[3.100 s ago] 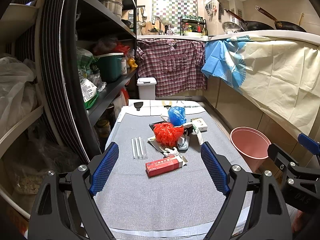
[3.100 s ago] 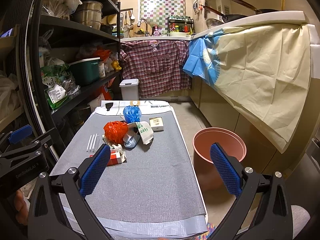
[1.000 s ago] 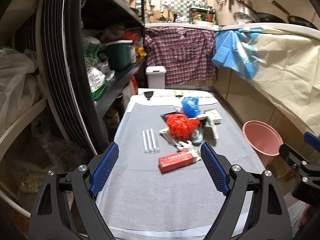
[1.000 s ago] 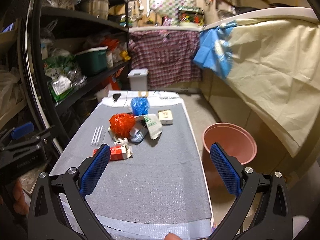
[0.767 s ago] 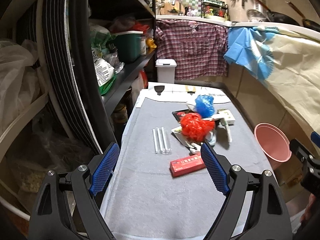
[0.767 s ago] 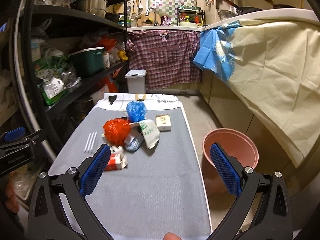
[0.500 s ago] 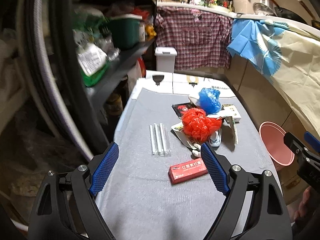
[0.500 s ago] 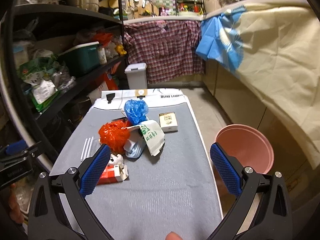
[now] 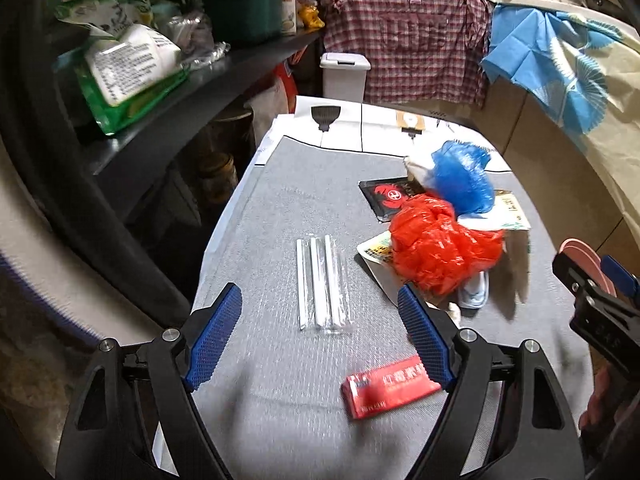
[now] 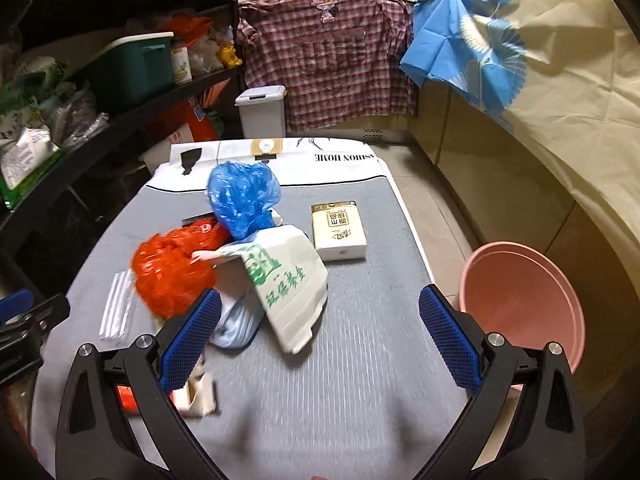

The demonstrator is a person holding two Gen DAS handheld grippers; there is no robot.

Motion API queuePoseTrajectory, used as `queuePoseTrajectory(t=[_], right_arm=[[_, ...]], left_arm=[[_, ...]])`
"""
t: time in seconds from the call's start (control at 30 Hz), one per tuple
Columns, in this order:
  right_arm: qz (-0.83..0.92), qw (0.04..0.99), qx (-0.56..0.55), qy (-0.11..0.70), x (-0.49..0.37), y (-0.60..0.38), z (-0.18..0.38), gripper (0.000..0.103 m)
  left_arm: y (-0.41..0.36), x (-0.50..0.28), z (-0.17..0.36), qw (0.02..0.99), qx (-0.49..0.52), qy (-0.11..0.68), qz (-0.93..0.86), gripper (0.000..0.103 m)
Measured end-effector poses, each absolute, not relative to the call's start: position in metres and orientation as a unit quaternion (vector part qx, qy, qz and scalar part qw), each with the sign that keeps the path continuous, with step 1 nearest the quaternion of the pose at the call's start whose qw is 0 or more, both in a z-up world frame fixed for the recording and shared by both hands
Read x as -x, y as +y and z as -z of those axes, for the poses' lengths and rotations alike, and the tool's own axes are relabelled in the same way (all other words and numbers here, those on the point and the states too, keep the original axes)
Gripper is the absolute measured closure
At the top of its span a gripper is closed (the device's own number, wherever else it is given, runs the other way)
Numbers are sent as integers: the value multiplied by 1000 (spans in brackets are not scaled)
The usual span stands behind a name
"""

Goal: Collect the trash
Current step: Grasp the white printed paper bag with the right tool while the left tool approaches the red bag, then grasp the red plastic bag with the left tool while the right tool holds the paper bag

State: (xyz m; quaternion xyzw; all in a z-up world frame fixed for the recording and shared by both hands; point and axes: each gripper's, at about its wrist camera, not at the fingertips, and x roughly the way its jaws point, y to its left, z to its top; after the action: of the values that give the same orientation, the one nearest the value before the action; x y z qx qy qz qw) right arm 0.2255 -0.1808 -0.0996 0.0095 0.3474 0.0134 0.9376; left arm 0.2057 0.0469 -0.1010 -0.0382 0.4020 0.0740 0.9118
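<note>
The left hand-held gripper (image 9: 320,336), jaws wide apart and empty like the right hand-held gripper (image 10: 320,340), was nearer the packet of straws (image 9: 322,284), which lay on the worktop (image 9: 280,208) directly ahead, long axis pointing away

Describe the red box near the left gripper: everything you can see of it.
The red box is a long, flat carton, seemingly cardboard, with white characters printed along its top face. It lies flat and slightly angled on the grey mat, apart from the pile of bags. The open left gripper hovers over it without touching it; its right finger overlaps one end in the left wrist view.
</note>
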Motion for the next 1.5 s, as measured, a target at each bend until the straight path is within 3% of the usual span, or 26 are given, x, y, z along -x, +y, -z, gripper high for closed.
queuePoseTrajectory(t=[0.7,0.77,0.9,0.97,1.23,1.5], right_arm=[[-34,929,-19,367,-272,-165,151,55],[-41,932,-12,360,-270,-162,150,69],[-46,935,-11,352,-268,-162,149,79],[-46,935,-14,352,-267,-164,149,91],[-33,936,-28,349,-265,-176,147,98],[-13,945,-34,326,-248,-191,127,98]], left_arm=[[54,-238,134,902,31,421,-96,25],[55,-238,135,901,32,422,-96,25],[54,-238,137,901,29,423,-96,25],[55,-238,137,901,29,422,-96,25],[56,-236,141,901,31,422,-97,25],[53,-232,142,911,37,403,-80,25]])
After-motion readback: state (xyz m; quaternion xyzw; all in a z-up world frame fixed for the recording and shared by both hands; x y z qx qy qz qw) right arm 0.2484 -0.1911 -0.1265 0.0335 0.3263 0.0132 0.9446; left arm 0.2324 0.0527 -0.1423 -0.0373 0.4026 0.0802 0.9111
